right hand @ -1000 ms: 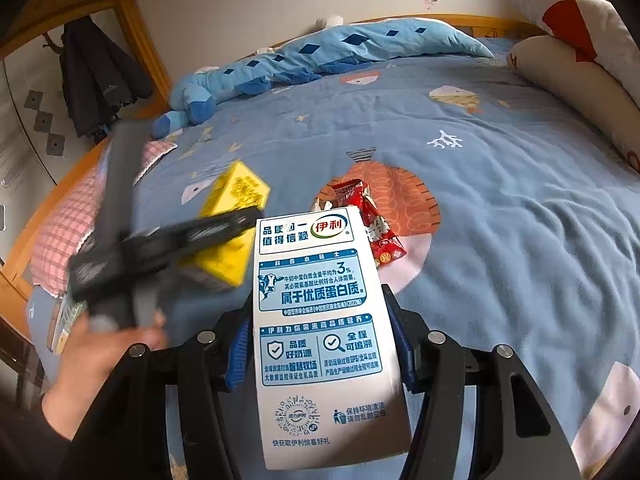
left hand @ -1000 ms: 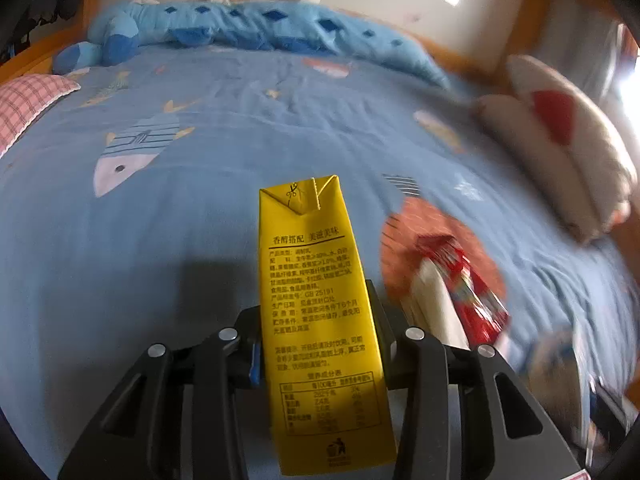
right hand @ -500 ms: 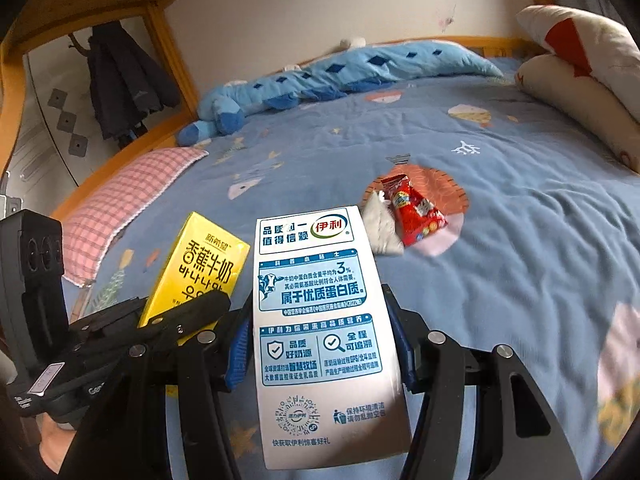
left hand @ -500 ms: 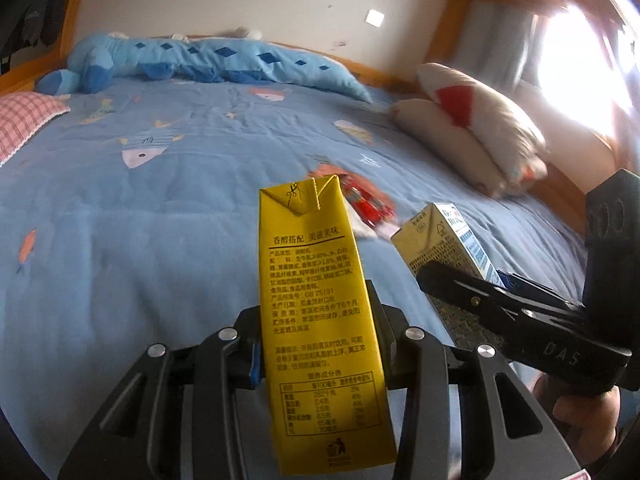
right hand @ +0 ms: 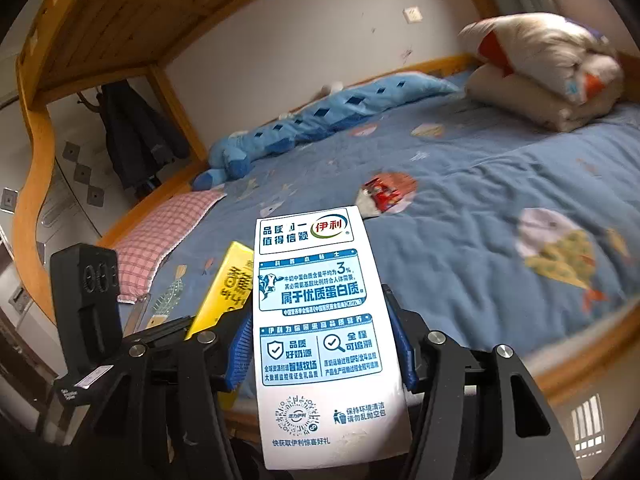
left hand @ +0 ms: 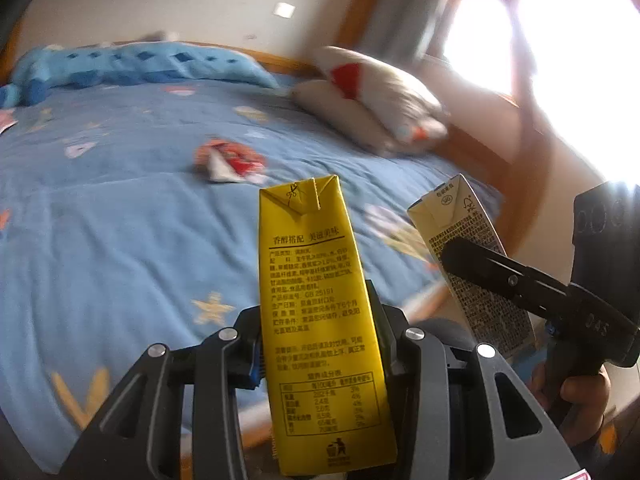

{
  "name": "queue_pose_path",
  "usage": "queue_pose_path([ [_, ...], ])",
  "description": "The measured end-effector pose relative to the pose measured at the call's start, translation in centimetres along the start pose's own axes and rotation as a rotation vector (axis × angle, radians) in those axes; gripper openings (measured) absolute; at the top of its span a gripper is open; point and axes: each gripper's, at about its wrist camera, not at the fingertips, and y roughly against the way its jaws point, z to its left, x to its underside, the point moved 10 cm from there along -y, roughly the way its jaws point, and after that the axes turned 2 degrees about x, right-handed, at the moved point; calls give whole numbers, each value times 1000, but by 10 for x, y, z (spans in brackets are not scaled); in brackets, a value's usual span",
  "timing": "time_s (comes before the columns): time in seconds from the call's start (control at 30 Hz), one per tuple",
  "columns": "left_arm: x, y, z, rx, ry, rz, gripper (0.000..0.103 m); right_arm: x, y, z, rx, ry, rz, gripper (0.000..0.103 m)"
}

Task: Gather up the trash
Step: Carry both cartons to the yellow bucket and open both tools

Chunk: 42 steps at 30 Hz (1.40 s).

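My left hand-held gripper [left hand: 320,344] pinches the tall yellow drink carton [left hand: 320,320], my right hand-held gripper [right hand: 324,344] the white milk carton [right hand: 324,332]; the crumpled red-and-white snack wrapper [right hand: 380,196] lies mid-frame on the blue bed [right hand: 480,240], above both.

A home bedroom, prob. a child's, is shown: wooden-framed bunk bed [right hand: 100,20] w/ blue fish-print quilt [right hand: 460,208], long blue plush toy [right hand: 320,116], pink checked pillow [right hand: 160,236], dark coats [right hand: 136,136] hung nearby.

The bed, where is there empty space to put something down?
The blue bedspread is bare between the red snack wrapper and the folded duvet, and between the wrapper and the pink checked pillow. The far edge is crowded by the long blue plush toy.
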Motion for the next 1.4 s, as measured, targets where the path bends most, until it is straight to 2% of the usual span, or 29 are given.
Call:
queue_pose_path([
  [0.13,11,0,-50,94,-60,27,40,14,47,-14,55,-23,-36,55],
  [0.43,48,-13,-172,304,-222,131,40,52,157,-80,239,-171,-137,55],
  [0.57,74,-27,-218,387,-283,216,40,75,198,-112,317,-258,-148,55],
  [0.8,132,-50,-275,484,-370,392,40,132,255,-151,454,-385,-136,55],
  [1.0,193,-70,-307,528,-441,543,40,188,288,-173,549,-480,-96,55],
  [1.2,243,-95,-319,517,-495,680,40,232,290,-187,551,-574,-49,56],
  [1.27,254,-101,-316,503,-496,712,40,236,285,-191,545,-586,-42,56],
  [1.4,255,-111,-309,472,-493,721,40,241,281,-201,544,-603,-30,56],
])
